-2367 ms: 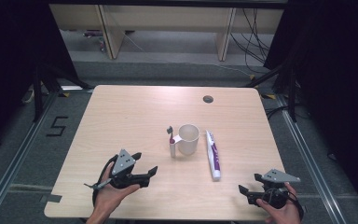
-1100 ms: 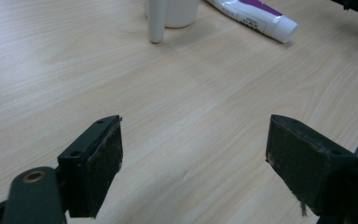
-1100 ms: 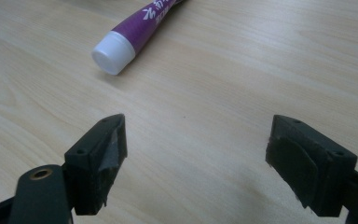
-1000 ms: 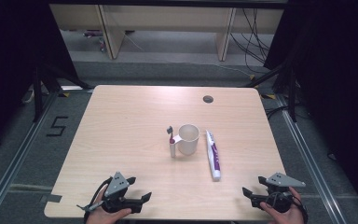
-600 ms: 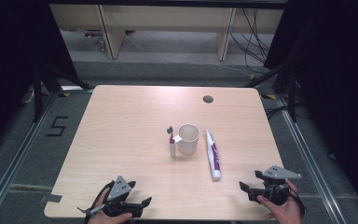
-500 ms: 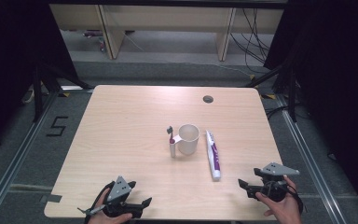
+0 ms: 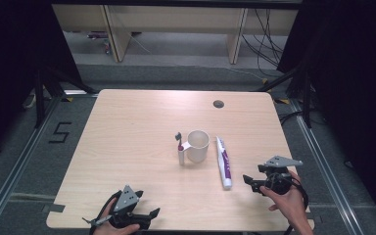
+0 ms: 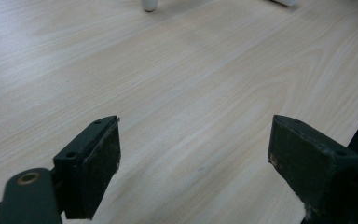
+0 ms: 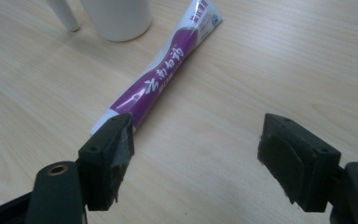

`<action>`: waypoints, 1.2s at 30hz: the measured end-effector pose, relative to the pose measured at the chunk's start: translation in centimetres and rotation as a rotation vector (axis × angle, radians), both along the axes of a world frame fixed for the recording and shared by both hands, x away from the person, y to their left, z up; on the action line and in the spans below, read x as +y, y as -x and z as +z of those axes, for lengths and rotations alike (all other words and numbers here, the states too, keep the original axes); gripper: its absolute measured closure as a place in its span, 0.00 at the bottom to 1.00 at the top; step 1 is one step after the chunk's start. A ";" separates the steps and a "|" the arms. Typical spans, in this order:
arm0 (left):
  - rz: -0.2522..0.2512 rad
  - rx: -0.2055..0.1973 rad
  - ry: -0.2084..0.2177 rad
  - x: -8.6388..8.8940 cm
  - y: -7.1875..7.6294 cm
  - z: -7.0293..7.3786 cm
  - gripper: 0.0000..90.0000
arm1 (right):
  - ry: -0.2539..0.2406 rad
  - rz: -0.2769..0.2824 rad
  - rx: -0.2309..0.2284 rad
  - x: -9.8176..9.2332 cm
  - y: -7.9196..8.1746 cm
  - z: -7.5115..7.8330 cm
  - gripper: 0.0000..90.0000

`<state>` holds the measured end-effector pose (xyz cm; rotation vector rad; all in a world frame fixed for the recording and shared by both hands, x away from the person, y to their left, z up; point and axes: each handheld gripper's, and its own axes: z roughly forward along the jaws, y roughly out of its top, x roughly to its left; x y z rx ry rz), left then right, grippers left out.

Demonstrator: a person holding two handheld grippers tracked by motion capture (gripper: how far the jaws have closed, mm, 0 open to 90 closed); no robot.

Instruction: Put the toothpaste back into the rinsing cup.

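A white and purple toothpaste tube (image 7: 223,162) lies on the wooden table (image 7: 137,127), right of a white mug (image 7: 198,145). A toothbrush (image 7: 179,149) stands against the mug's left side. My right gripper (image 7: 251,184) hovers just right of the tube's near end, open; its jaws have just been closing a little with nothing between them. In the right gripper view the tube (image 9: 163,74) runs away from the left jaw toward the mug (image 9: 116,16), and my right gripper (image 9: 196,154) frames bare table. My left gripper (image 7: 149,217) rests open at the front edge, and in its own view (image 8: 193,172) holds nothing.
A dark cable hole (image 7: 218,104) sits near the table's far edge. Dark floor and black curtains surround the table, with shelving legs beyond it. The table's front edge runs close under both hands.
My right gripper has moved forward and left, a little higher, toward the tube's near end, its jaws slightly narrower. My left gripper drew back to the front edge earlier and has since kept still.
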<state>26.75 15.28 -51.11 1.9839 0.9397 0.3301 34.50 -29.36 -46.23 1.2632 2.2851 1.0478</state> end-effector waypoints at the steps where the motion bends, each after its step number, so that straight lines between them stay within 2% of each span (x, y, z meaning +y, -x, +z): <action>1: -0.005 0.000 0.000 0.0 0.0 0.0 0.19 | -0.001 0.005 0.010 0.2 -0.2 0.1 0.34; 4: -0.004 -0.001 -0.012 0.1 0.0 0.1 0.19 | 0.017 0.038 0.006 0.7 -1.0 -0.1 0.35; 6: -0.007 -0.002 -0.010 0.2 0.0 0.1 0.19 | 0.034 0.012 0.036 1.2 -1.1 0.1 0.35; 8: -0.006 -0.002 -0.010 0.2 0.0 0.1 0.19 | 0.036 0.013 0.064 1.6 -1.4 0.2 0.36; 9: -0.004 -0.002 -0.010 0.1 0.0 0.1 0.19 | 0.058 0.026 0.043 1.6 -1.7 0.1 0.36; 11: 0.001 -0.001 -0.007 0.1 0.0 0.1 0.19 | 0.056 0.040 0.056 1.9 -2.3 0.0 0.37; 13: -0.004 -0.002 -0.007 0.0 0.0 0.1 0.19 | 0.056 0.026 0.047 2.2 -2.7 -0.1 0.36; 14: -0.002 -0.002 -0.005 0.0 0.0 0.1 0.19 | 0.066 0.028 0.074 2.3 -2.9 0.2 0.36; 15: -0.002 -0.004 -0.001 0.0 0.0 0.1 0.19 | 0.071 0.033 0.076 2.4 -3.1 0.2 0.36; 16: -0.002 -0.004 -0.001 0.0 0.0 0.1 0.19 | 0.058 0.027 0.050 2.7 -3.4 0.0 0.36; 17: -0.008 -0.004 -0.008 0.1 0.0 0.1 0.19 | 0.070 0.032 0.077 2.9 -3.6 0.3 0.36; 18: -0.006 -0.004 -0.006 0.1 0.0 0.1 0.19 | 0.065 0.031 0.078 3.1 -3.8 0.3 0.37; 19: -0.005 -0.007 -0.005 0.2 0.0 0.2 0.19 | 0.052 0.025 0.060 3.4 -4.0 0.1 0.37; 20: -0.001 -0.007 -0.002 0.2 0.0 0.2 0.19 | 0.077 0.037 0.084 3.4 -4.1 0.3 0.37; 22: -0.002 -0.007 -0.002 0.2 0.0 0.1 0.19 | 0.084 0.045 0.074 3.5 -4.4 0.3 0.37; 23: -0.011 -0.006 -0.013 0.2 0.0 0.2 0.19 | 0.068 0.032 0.099 3.9 -4.6 0.4 0.37; 26: -0.007 -0.008 -0.009 0.2 0.0 0.2 0.19 | 0.064 0.013 0.134 4.3 -4.6 0.4 0.37; 27: -0.006 -0.008 -0.011 0.2 0.0 0.2 0.19 | 0.078 0.031 0.110 4.3 -4.8 0.3 0.37; 29: -0.001 -0.010 -0.002 0.1 0.0 0.2 0.19 | 0.077 0.030 0.128 4.6 -5.0 0.3 0.36; 30: -0.010 -0.011 -0.022 0.3 0.0 0.3 0.19 | 0.075 0.024 0.139 4.7 -5.1 0.4 0.36; 31: -0.009 -0.009 -0.020 0.3 0.0 0.3 0.19 | 0.072 0.023 0.142 4.8 -5.2 0.3 0.36; 32: -0.004 -0.007 -0.007 0.2 0.0 0.2 0.19 | 0.091 0.048 0.112 4.8 -5.5 0.2 0.36; 33: -0.005 -0.006 -0.007 0.2 0.0 0.2 0.19 | 0.078 0.031 0.135 5.0 -5.4 0.3 0.36; 36: -0.003 -0.008 0.004 0.0 0.0 0.2 0.19 | 0.084 0.017 0.158 5.3 -5.6 0.2 0.35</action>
